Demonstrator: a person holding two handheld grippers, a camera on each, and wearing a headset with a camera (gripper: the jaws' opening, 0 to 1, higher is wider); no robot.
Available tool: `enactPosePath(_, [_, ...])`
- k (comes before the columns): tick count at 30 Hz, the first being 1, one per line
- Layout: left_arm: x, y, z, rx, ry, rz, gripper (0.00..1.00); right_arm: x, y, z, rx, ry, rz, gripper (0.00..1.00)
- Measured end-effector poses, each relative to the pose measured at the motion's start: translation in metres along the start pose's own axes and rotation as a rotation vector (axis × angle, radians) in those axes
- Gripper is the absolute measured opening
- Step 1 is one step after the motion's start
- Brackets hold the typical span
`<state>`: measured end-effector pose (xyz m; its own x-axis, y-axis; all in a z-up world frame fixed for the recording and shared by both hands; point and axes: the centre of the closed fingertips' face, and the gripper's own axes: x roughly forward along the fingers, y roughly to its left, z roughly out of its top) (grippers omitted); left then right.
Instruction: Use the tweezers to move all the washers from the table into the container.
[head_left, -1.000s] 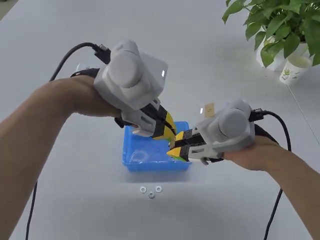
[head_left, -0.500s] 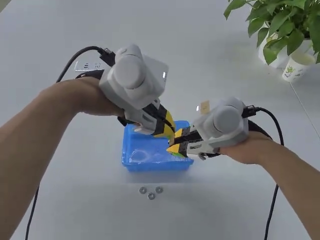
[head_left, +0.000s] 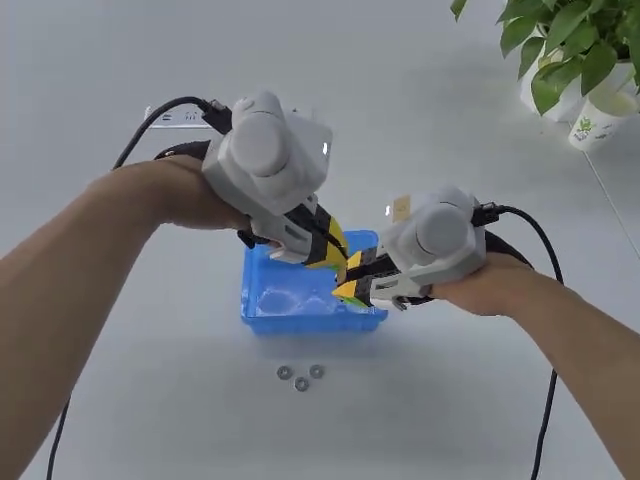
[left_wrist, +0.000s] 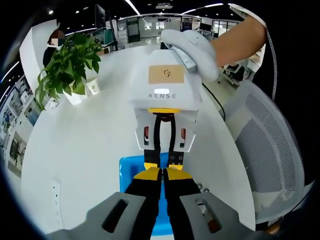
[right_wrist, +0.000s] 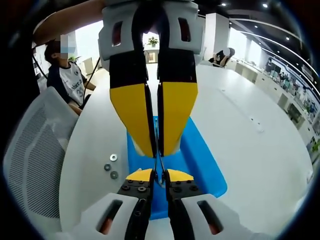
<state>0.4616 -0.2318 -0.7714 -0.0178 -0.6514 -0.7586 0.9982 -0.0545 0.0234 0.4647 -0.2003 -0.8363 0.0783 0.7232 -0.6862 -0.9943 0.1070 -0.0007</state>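
Your left tool (head_left: 338, 262) and right tool (head_left: 345, 291) stay tip to tip over the container (head_left: 262, 310), both closed, the right pinching the tweezers (right_wrist: 157, 162). Three washers (head_left: 301, 377) lie just nearside of it. A plant (head_left: 575, 45) stands toward the desk's (head_left: 450, 130) far right corner.

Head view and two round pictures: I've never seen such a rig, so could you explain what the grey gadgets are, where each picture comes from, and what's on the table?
A person holds two grey handheld tools, each ending in a yellow-tipped claw: left claw, right claw. The wide picture comes from a headset camera, each round one from a camera on a claw. On the table sit a blue container and three washers. Both claws look closed on a thin sliver, apparently the tweezers.
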Motion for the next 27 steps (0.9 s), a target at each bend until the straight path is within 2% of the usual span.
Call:
enactPosePath(19, [0.01,0.002,-0.014,-0.013,0.012,-0.004,0.06,0.014,-0.001,-0.011,0.008,0.026,0.027,0.11])
enactPosePath(27, [0.01,0.004,-0.014,-0.012,0.009,0.001,0.06,0.014,-0.002,-0.011,0.013,0.023,0.027,0.11])
